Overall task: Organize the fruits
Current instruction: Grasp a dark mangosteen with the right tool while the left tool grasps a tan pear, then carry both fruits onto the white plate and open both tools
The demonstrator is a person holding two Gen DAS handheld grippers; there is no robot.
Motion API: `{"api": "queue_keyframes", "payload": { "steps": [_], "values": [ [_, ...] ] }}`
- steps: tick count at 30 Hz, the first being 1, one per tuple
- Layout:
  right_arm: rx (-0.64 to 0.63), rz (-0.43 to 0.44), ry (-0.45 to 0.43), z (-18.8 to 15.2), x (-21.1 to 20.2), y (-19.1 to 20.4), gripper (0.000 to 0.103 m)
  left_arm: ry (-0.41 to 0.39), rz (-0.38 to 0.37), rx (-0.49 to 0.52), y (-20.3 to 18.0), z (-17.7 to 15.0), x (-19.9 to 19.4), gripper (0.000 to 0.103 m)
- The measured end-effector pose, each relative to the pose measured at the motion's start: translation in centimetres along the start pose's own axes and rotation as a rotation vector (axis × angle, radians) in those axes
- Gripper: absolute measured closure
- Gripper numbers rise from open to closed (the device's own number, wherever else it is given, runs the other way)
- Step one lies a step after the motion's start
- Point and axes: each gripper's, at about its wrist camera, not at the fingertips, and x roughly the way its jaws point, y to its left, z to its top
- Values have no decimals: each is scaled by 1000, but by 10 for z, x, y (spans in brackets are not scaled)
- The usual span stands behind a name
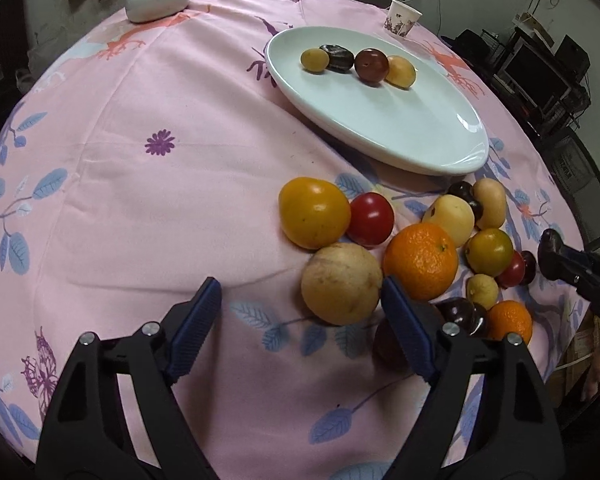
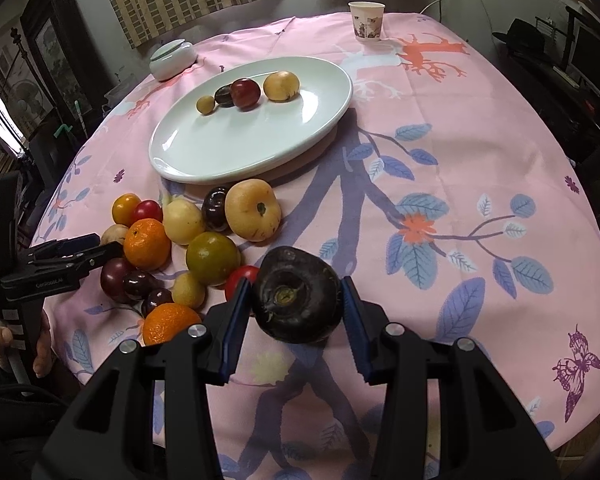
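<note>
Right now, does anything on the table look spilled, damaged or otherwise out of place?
Nothing looks spilled or broken. The paper cup stands upright, and four fruits sit in a row on the white plate. The rest of the fruit lies in a loose pile on the cloth beside the plate. The right gripper holds a dark fruit.

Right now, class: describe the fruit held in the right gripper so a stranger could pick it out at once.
Start at the white oval plate on the pink tablecloth, then come toward the near edge past the loose fruit pile. There the right gripper clamps a dark fruit. It is near-black, dull and bigger than the glossy plums nearby.
</note>
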Motion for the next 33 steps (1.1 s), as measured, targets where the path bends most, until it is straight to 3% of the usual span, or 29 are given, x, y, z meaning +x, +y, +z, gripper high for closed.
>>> {"api": "queue_keyframes", "payload": {
  "steps": [3, 4, 5, 9, 17, 33],
  "values": [
    [0, 10, -2, 0, -1, 1, 57, 22, -37, -1, -3, 3, 2, 35],
    [1, 13, -4, -1, -1, 1, 57, 34, -75, 5, -6, 3, 2, 53],
    [3, 14, -6, -1, -1, 0, 57, 43, -98, 10, -9, 3, 2, 63],
    [15, 21, -6, -1, -1, -3, 57, 38, -40, 37, -20, 5, 5, 61],
    [5, 28, -19, 1, -3, -1, 57, 12, -30, 23, -25, 3, -4, 63],
    [-62, 14, -66, 18, -10, 19, 57, -110, 20, 145, -53, 14, -47, 63]
  ]
}}
